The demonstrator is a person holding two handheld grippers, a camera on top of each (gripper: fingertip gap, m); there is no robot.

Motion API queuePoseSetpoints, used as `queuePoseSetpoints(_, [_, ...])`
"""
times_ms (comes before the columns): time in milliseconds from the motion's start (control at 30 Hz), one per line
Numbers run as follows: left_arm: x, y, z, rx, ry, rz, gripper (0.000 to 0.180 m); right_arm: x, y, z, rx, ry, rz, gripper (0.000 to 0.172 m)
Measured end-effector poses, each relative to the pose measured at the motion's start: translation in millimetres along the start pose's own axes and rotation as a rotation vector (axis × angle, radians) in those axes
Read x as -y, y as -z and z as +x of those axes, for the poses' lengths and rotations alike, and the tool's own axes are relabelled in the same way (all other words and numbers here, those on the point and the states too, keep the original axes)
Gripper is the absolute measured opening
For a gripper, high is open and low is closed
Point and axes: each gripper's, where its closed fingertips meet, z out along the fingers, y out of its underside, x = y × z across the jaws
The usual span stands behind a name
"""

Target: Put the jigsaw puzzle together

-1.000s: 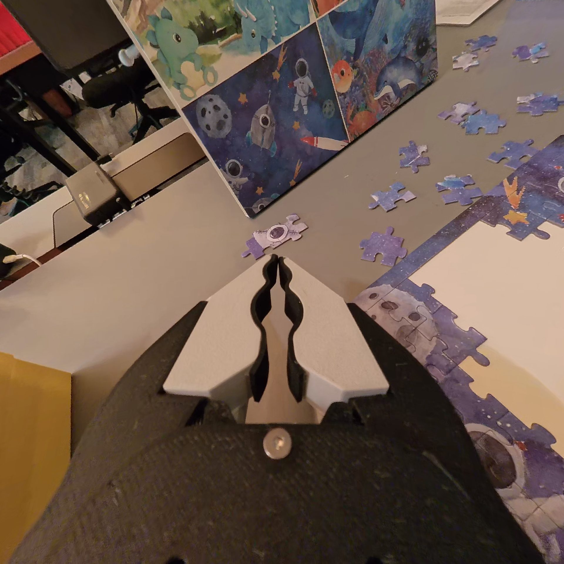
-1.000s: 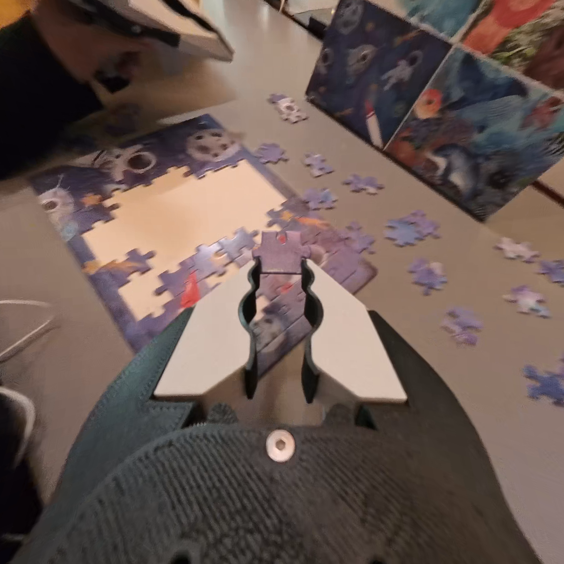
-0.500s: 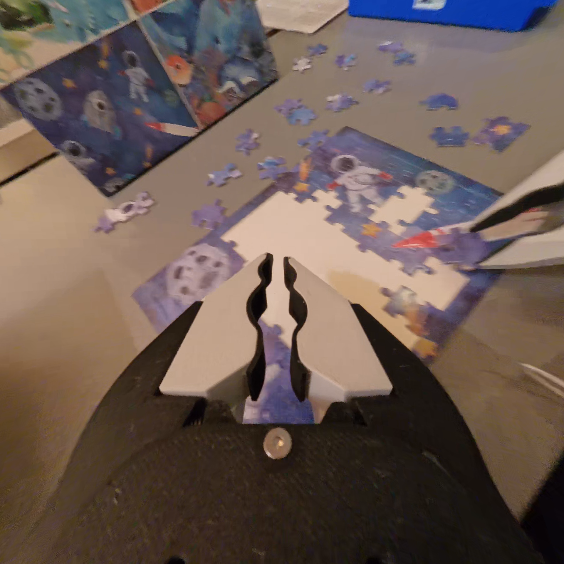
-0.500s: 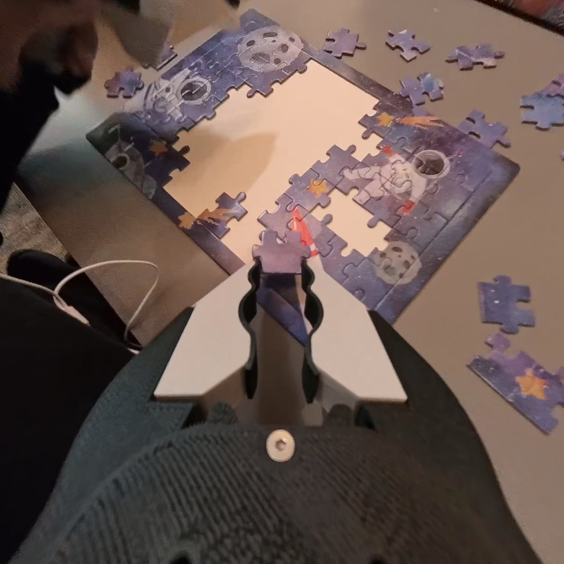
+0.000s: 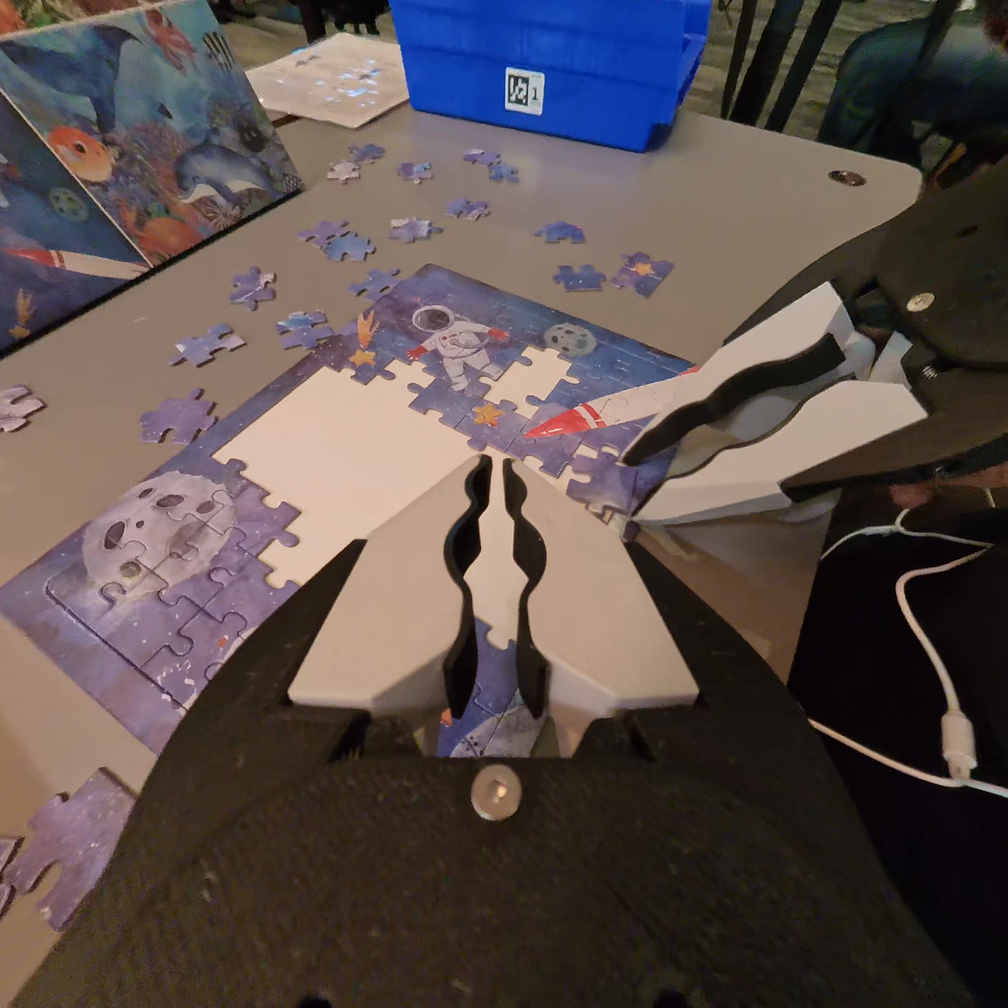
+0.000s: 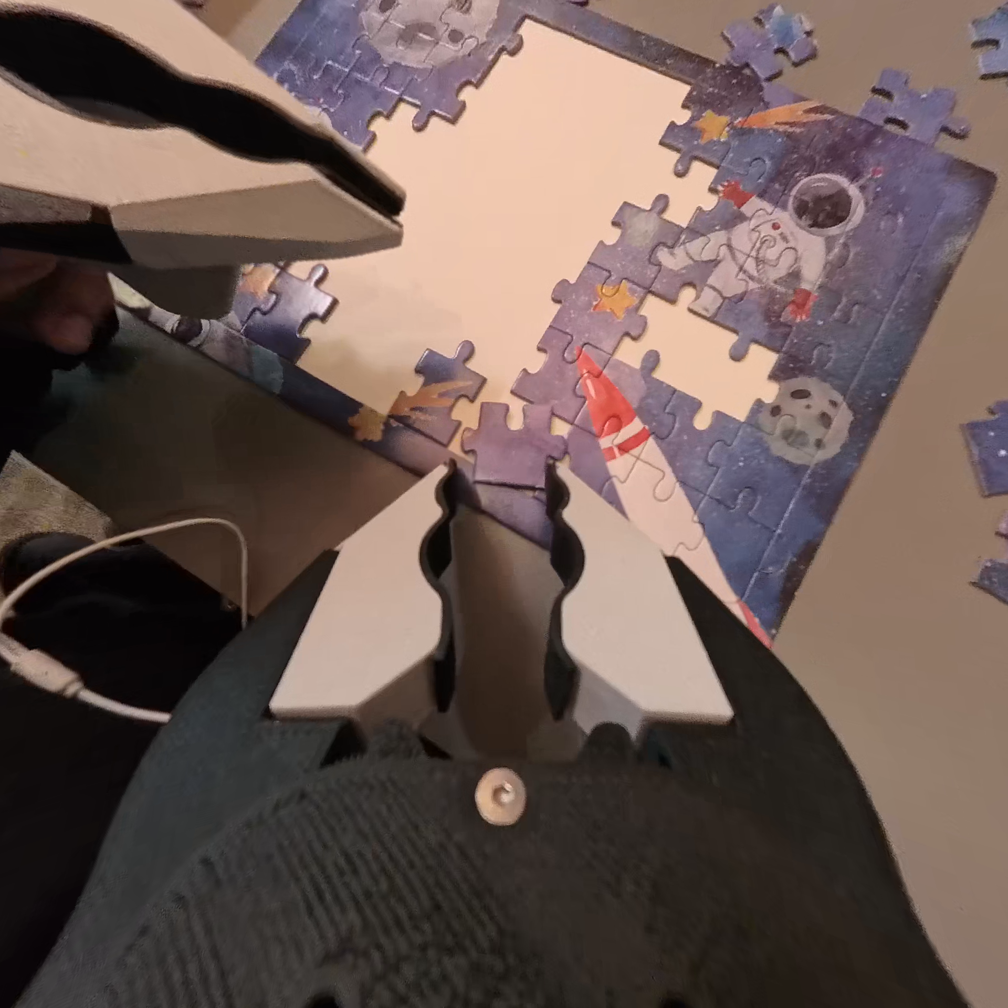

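Right claw [image 6: 499, 474] grips purple puzzle piece [image 6: 513, 442] at 12 o'clock, touching puzzle [image 6: 763, 491] edge; left claw [image 5: 493, 463] nearly closed, empty.

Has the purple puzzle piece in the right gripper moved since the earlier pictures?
Yes. The purple piece came down toward the puzzle board; it now sits low at the gap beside the red rocket.

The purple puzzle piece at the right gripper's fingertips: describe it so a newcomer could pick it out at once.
Find the half-built space puzzle on the grey table, then its red-and-white rocket. Just left of the rocket's nose, at the puzzle's near edge, lies the purple puzzle piece, between the right gripper's fingertips. Unlike its neighbours, it is plain purple and not yet locked in.
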Motion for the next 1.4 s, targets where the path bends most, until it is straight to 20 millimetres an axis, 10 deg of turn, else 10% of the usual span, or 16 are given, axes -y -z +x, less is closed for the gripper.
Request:
queuePoseSetpoints(267, [12,12,-4,-0.017,0.050,0.087,0.003,9,10,-2,-0.055,0.202,-0.015,0.033])
queuePoseSetpoints(433, [12,11,-6,-0.027,0.077,0.102,0.004,13,4,-23,0.130,0.490,0.062,0.044])
queuePoseSetpoints(800, [10,9,-9,0.004,0.059,0.092,0.004,7,5,3,0.510,0.792,-0.077,0.048])
queuePoseSetpoints(1400, [3,2,-10,-0.004,0.072,0.032,0.013,2,-3,6,0.612,0.894,-0.183,0.030])
